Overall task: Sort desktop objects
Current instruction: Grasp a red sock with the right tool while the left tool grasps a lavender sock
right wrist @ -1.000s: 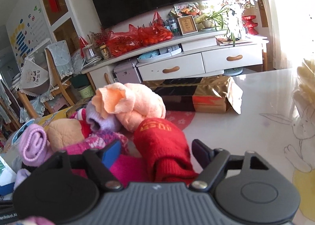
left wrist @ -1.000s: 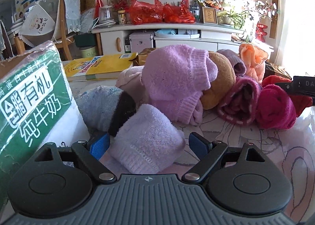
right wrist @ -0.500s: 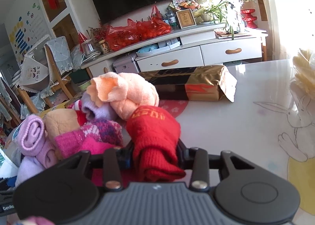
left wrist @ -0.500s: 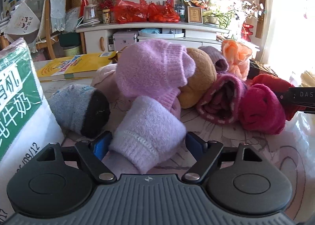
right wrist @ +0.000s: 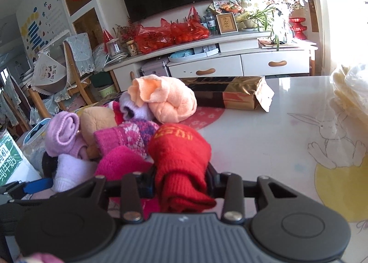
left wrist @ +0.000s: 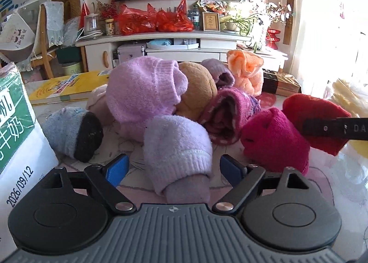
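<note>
Gripping the red sock roll, the right gripper had its two jaws pressed on the cuff end of the roll, one on each side, after they had closed on it within the last second. The red sock roll lay at the right edge of the heap of rolled socks on the table, just beside the magenta sock roll, which touched it on the left. The left gripper stood wide open, with its blue pads on both sides of the pale lilac sock roll but not touching it; the roll rested on the table between them. Behind the pale lilac sock roll lay the large pink sock roll, and to the left of it the grey sock roll with a black toe. Farther behind the magenta sock roll were the patterned purple sock roll, the tan sock roll and the peach sock roll. A gold-wrapped box lay on the table behind the peach sock roll.
</note>
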